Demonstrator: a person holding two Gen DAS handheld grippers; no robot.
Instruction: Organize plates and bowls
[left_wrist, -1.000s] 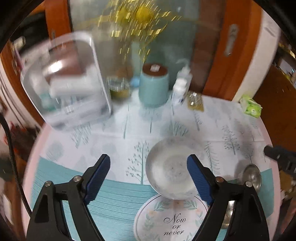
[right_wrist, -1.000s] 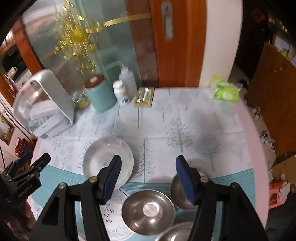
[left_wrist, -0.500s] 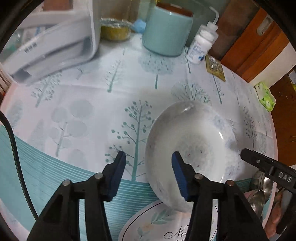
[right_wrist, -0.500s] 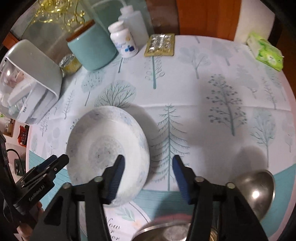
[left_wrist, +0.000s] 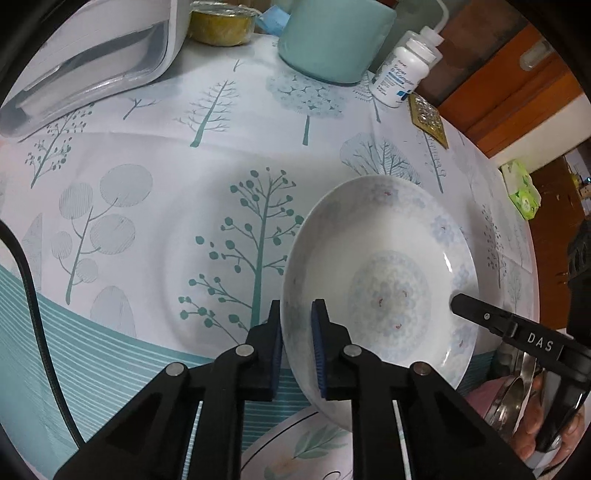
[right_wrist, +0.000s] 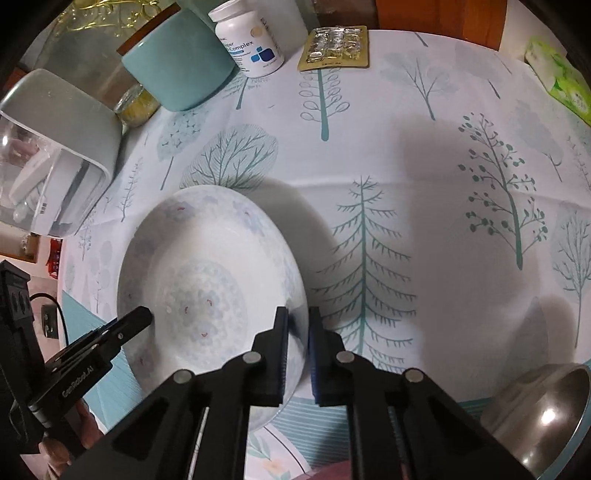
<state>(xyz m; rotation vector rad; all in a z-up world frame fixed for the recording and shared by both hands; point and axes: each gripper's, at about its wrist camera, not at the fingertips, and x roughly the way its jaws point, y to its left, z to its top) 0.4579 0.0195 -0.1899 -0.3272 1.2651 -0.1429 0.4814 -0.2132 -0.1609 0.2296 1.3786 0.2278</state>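
A white plate with a pale blue flower pattern (left_wrist: 384, 280) sits on the tree-print tablecloth. My left gripper (left_wrist: 297, 343) is shut on its left rim, one blue pad inside and one outside. My right gripper (right_wrist: 297, 347) is shut on the opposite rim of the same plate (right_wrist: 207, 280). Each gripper shows in the other's view: the right one in the left wrist view (left_wrist: 517, 332), the left one in the right wrist view (right_wrist: 92, 350). A steel bowl (right_wrist: 543, 413) sits at the lower right. A round printed mat (left_wrist: 295, 443) lies under the plate's near edge.
At the back stand a teal canister (right_wrist: 177, 62), a white pill bottle (right_wrist: 251, 37), a foil blister pack (right_wrist: 336, 48), a yellow-filled jar (left_wrist: 221, 22) and a white appliance with a clear lid (right_wrist: 48, 155). A green tissue pack (right_wrist: 565, 85) lies at the far right. More steel bowls (left_wrist: 517, 387) are stacked at the right.
Both grippers moved in on the plate and closed from wide open onto its opposite rims. The views have dropped closer to the table.
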